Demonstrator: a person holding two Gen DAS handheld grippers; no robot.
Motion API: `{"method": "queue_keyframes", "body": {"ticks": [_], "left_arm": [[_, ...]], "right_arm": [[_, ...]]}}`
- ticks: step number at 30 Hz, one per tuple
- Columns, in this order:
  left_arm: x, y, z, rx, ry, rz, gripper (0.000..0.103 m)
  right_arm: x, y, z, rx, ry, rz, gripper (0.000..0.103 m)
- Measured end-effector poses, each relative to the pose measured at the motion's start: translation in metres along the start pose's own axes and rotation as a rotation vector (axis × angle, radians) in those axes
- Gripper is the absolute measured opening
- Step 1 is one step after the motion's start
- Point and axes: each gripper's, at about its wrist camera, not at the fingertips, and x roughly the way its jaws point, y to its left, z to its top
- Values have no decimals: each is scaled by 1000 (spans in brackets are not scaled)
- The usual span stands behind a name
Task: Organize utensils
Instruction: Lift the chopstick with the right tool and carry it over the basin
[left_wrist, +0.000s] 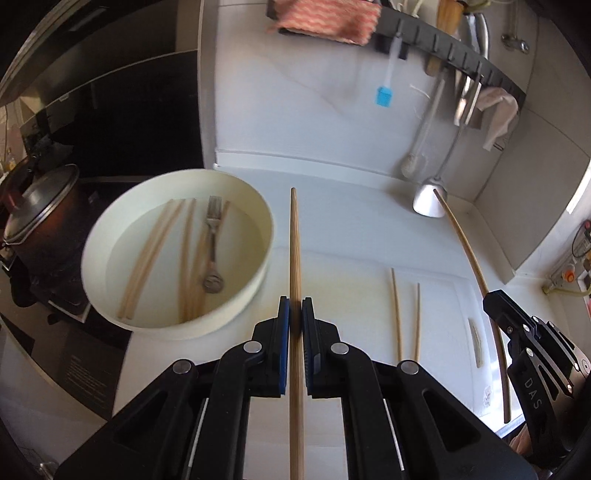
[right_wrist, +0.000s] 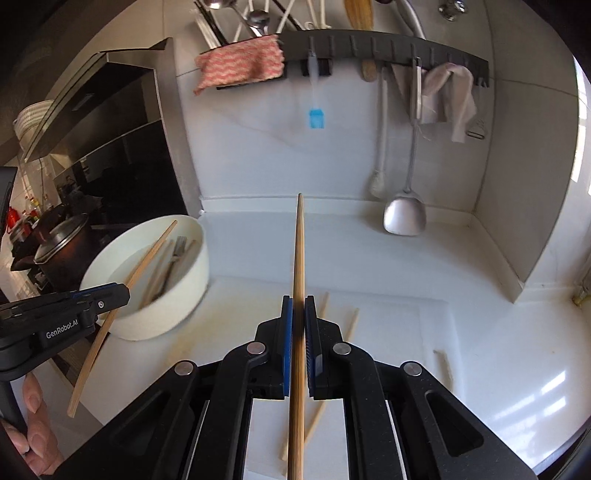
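Each of the two tongs is closed on a single wooden chopstick. The left tongs (left_wrist: 295, 314) pinch a chopstick (left_wrist: 294, 251) between blue pads, the stick running straight ahead along the fingers, its tip in the air just right of the white bowl (left_wrist: 255, 273). The right tongs (right_wrist: 298, 314) clamp a second chopstick (right_wrist: 298, 258) the same way, pointing toward the back wall above the white tabletop (right_wrist: 480, 350).

In the right wrist view the left tongs (right_wrist: 110, 295) appear at the left edge, their chopstick (right_wrist: 122, 291) slanting up over the bowl's rim (right_wrist: 110, 251). In the left wrist view the right tongs (left_wrist: 495, 306) show at the right edge with their long chopstick (left_wrist: 476, 266).

The bowl sits at the left of the tabletop and holds several more chopsticks (left_wrist: 147, 258) and a metal fork (left_wrist: 213, 243). Two loose chopsticks (left_wrist: 406, 317) lie side by side on the tabletop between the two tongs, and a short pale piece (left_wrist: 476, 341) lies further right.

Beyond, a dark rail (right_wrist: 388, 48) on the wall carries a pink striped cloth (right_wrist: 240, 64), a blue-headed brush (right_wrist: 317, 118), a metal spatula (right_wrist: 404, 218) and a pale rag (right_wrist: 450, 99). A lidded pot (left_wrist: 40, 214) stands left of the bowl.
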Motion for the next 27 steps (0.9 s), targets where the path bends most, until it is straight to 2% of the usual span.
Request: {"method": "queue_keyframes", "body": {"ticks": [3,7,11,14,20,27], "left_arm": [[-3,41,17,-17,-23,34,7],[17,99,39,-25,-26,60,7],[47,155,57,-19,-6,36,7],[73,187,68,-31,42,18,7],[114,211,80,-11,123,-24,7],[147,218,80,-29,177,-42,7]], "right_arm": [[16,41,19,-24,-9,52,6],[51,102,40,-31,3,104,6],[91,155,58,-34,43,128,6],[118,184,66,-11,81,145,6],[166,218,70,8,168,165,6],[211,224,63,12,281,173,6]]}}
